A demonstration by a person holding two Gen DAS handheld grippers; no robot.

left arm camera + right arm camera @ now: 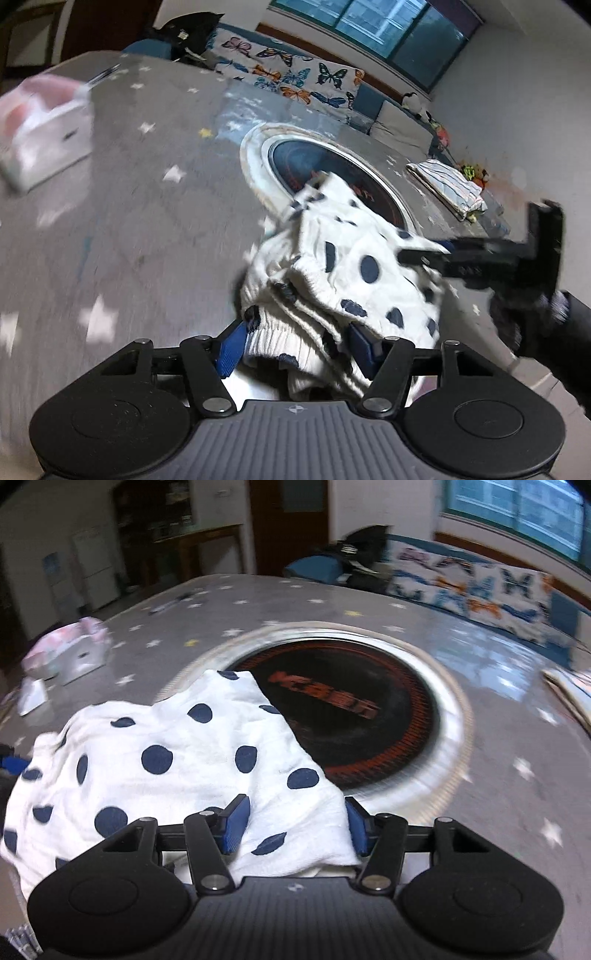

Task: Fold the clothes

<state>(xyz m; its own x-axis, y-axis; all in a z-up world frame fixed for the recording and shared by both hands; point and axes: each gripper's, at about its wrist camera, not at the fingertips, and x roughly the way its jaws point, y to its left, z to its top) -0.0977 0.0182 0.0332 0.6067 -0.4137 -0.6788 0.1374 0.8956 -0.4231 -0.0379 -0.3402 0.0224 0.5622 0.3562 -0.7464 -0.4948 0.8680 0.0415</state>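
Note:
A white garment with navy dots [354, 266] is bunched up over the grey star-print table [129, 221]. Its ribbed elastic band fills the gap between the blue pads of my left gripper [299, 350], which is shut on it. In the left wrist view, my right gripper [417, 254] comes in from the right and pinches another edge of the same garment. In the right wrist view, the garment [184, 760] spreads out to the left. One corner runs between the pads of my right gripper [295, 830], shut on that corner. A blue pad of my left gripper [13, 764] shows at the left edge.
A round black cooktop with a pale rim [332, 170] [351, 716] is set into the table just beyond the garment. A folded striped cloth [447, 184] lies at the far right. A white box with a pink bag [44, 129] [70, 653] sits far left. A butterfly-print sofa [295, 77] stands behind.

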